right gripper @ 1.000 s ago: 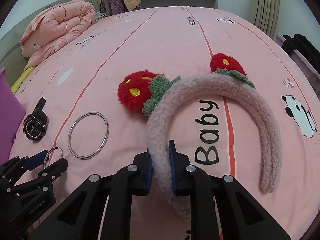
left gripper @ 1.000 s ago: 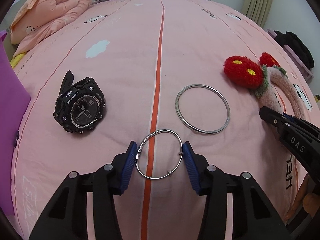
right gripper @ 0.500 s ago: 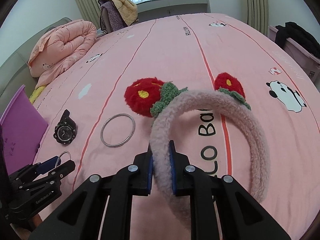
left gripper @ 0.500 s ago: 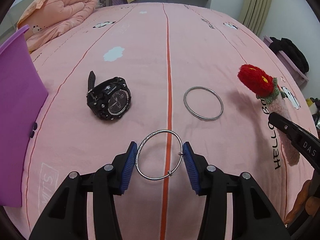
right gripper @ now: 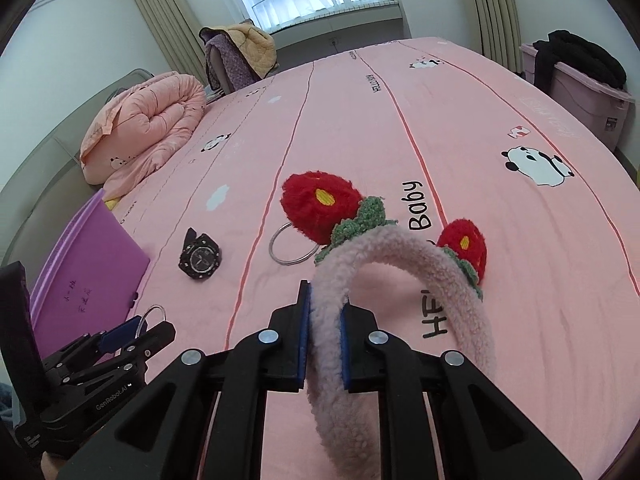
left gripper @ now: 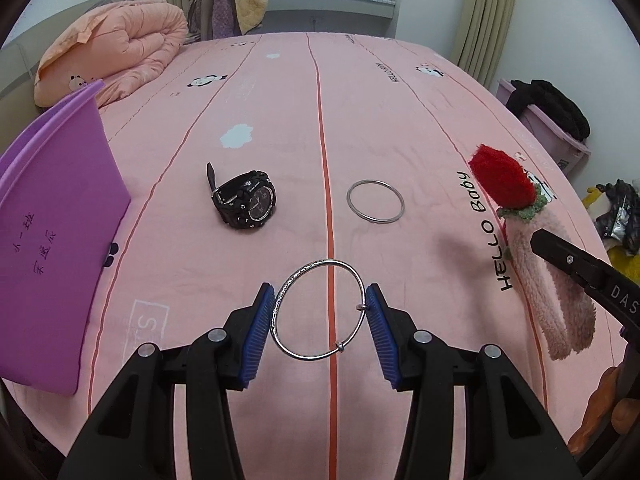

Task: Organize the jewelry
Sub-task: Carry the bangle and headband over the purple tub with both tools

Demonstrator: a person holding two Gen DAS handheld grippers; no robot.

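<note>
My left gripper is shut on a thin silver bangle and holds it above the pink bed. My right gripper is shut on a fluffy pink headband with red flowers, lifted off the bed; the headband also shows in the left wrist view. A black watch and a larger silver ring lie on the bedsheet ahead. In the right wrist view the watch and the ring lie beyond the headband, and the left gripper is at the lower left.
A purple box stands at the left edge of the bed, also seen in the right wrist view. A rolled pink quilt lies at the far left. A storage bin with dark clothes stands right of the bed.
Both grippers have risen from the bed. The bangle and the headband have come up with them, and the watch and ring look farther away. The purple box has come more into view.
</note>
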